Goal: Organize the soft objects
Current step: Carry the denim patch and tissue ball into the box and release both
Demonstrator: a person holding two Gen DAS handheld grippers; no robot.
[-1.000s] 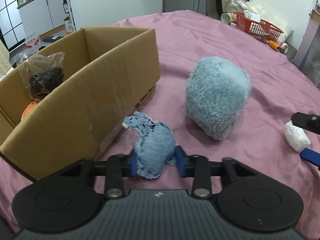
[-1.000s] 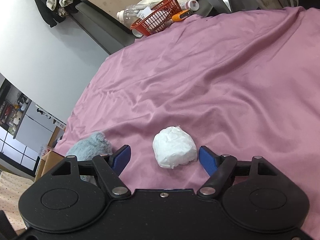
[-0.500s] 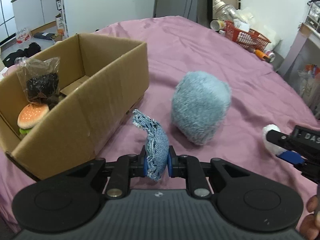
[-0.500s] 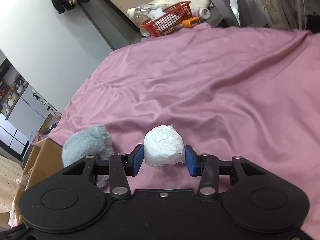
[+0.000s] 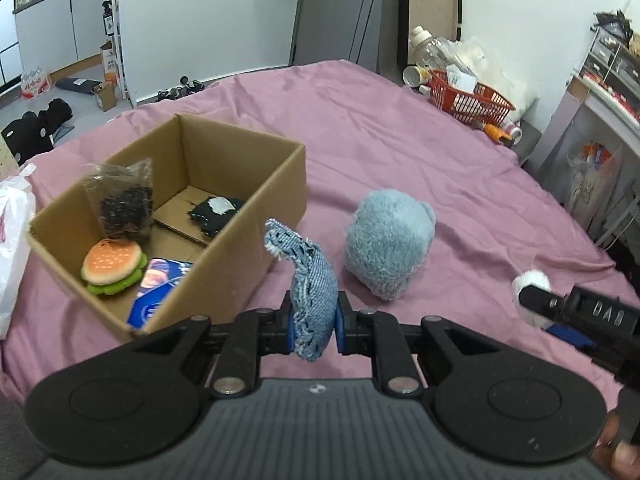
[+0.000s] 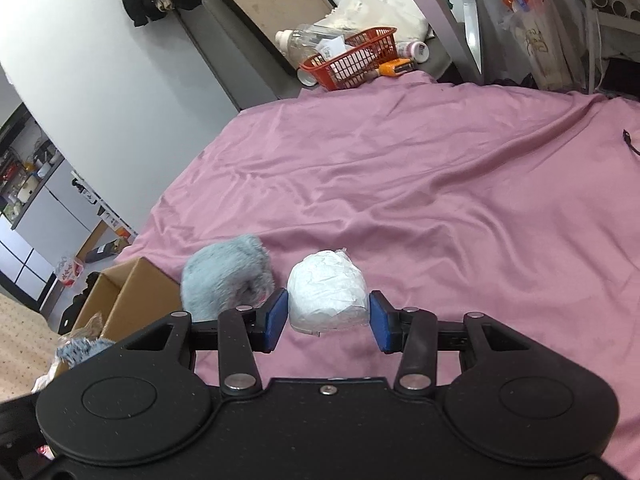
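Two grabs going: my left gripper [image 5: 313,322] is pinching the denim scrap [image 5: 310,280], my right gripper [image 6: 328,322] squeezes the white wad [image 6: 327,294], both above the pink bedsheet [image 6: 440,200] near the cardboard box [image 5: 240,248].

Pale walls [image 5: 208,16], white cabinets [image 5: 44,28] far left — a cluttered shelf unit [image 5: 612,64] at right, grey floor [image 5: 84,92].
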